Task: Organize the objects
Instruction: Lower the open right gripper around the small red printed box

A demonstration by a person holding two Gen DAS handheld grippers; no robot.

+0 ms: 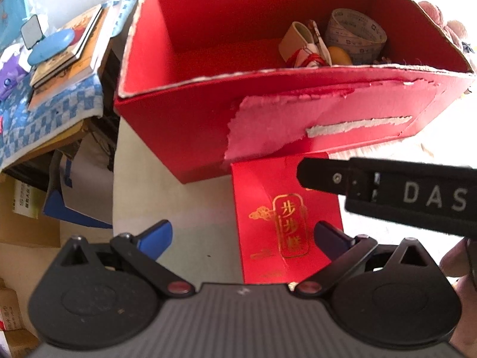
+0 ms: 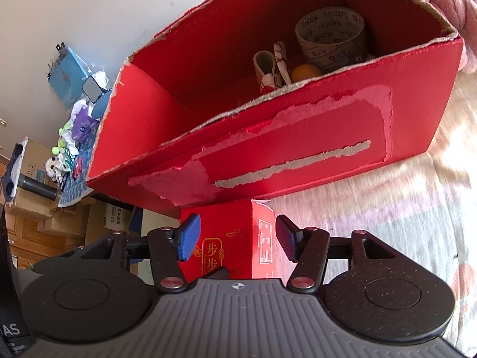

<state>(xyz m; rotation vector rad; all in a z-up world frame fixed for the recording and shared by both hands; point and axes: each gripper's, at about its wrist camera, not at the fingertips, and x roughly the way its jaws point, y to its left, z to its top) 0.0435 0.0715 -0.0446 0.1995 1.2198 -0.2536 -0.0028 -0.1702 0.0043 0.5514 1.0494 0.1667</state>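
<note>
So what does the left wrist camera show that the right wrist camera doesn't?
Only the left wrist view shows the stack of books with a blue case on top, and the right hand-held gripper reaching in over the small red box.

Only the right wrist view shows the small box's printed side panel, the pale bedding, and that gripper's open jaws on either side of the box.

Both show the big torn red carton holding a tape roll and an orange ball.
</note>
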